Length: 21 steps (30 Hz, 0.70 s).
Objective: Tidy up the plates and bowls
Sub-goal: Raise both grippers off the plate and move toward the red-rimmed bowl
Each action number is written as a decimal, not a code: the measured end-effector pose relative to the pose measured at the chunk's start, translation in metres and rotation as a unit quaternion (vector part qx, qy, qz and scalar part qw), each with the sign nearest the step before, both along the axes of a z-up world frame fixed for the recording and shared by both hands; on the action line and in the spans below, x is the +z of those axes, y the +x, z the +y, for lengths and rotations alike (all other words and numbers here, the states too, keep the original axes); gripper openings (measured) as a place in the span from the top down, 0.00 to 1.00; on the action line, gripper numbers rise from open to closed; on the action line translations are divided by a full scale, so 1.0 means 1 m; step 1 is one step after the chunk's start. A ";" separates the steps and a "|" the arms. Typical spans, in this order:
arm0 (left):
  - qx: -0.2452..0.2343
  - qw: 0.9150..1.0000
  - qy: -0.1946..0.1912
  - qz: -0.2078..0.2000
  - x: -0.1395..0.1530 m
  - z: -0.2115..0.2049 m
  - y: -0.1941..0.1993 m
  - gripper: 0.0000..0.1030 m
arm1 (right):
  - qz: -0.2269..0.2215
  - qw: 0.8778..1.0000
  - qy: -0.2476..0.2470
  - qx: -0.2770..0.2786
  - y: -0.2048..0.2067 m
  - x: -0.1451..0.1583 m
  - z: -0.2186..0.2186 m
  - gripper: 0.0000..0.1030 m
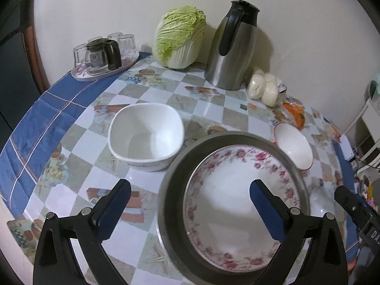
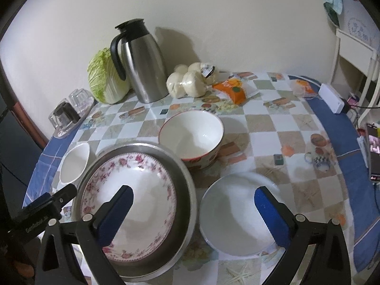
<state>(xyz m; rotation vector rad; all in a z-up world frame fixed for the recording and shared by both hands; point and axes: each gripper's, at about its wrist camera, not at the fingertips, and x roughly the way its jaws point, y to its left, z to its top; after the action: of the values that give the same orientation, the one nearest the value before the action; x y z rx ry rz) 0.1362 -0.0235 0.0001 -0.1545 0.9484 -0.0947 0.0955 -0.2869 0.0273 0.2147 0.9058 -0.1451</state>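
- Fingers of the left gripper (image 1: pixel 190 192) stand spread wide with nothing between the pads, hovering over the near edge of the tabletop (image 1: pixel 71 109); one finger hangs above the floral plate (image 1: pixel 237 204), which sits nested inside the steel pan (image 1: pixel 175 173).
- Same view: the square white bowl (image 1: pixel 146 136) rests just beside the pan on its far left, and the red-rimmed bowl (image 1: pixel 294 146) stands just beyond the pan's right rim (cabbage, thermos and a tea tray line the wall behind, none of it in play).
- Over to the right wrist view: the right gripper (image 2: pixel 193 197) is spread just as wide and empty, straddling the gap between the pan and the plain white plate (image 2: pixel 235 216), which lies flat, apart from the pan.
- My read: one plate is stacked, so this looks like the pause between placements.
- Next, judging by position, the white plate looks the likeliest pick; it calls for lowering the fingers to pinch its thin rim, then lifting it level onto the floral plate.
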 end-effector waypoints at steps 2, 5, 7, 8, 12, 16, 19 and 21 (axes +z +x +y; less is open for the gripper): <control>-0.009 1.000 -0.009 -0.007 0.004 -0.004 0.003 0.03 | -0.004 1.000 0.002 -0.008 0.002 0.005 -0.006 0.00; -0.020 1.000 -0.007 -0.020 0.010 -0.013 0.006 0.03 | -0.007 1.000 0.015 -0.019 0.004 0.010 -0.017 0.00; -0.025 0.999 -0.006 -0.022 0.012 -0.019 0.008 0.03 | -0.007 0.999 0.018 -0.026 0.006 0.012 -0.022 0.00; -0.030 0.999 -0.011 -0.021 0.013 -0.022 0.009 0.03 | -0.006 0.999 0.020 -0.028 0.008 0.013 -0.025 0.00; -0.054 0.998 -0.020 -0.016 0.016 -0.033 0.015 0.03 | 0.003 0.999 0.024 -0.041 0.015 0.018 -0.036 0.00; -0.070 0.997 -0.026 -0.004 0.018 -0.040 0.026 0.03 | 0.001 0.998 0.018 -0.053 0.017 0.031 -0.049 0.00; -0.084 0.996 -0.015 0.012 0.023 -0.048 0.036 0.03 | -0.010 0.998 0.014 -0.063 0.014 0.045 -0.059 0.00; -0.095 0.995 -0.008 0.015 0.031 -0.055 0.044 0.03 | -0.018 0.997 0.007 -0.068 0.011 0.056 -0.065 0.00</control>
<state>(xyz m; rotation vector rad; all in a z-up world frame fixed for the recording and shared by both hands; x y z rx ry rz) 0.1800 -0.0784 0.0313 -0.0810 0.9907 -0.2766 0.1066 -0.3521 0.0834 0.2923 0.8558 -0.2607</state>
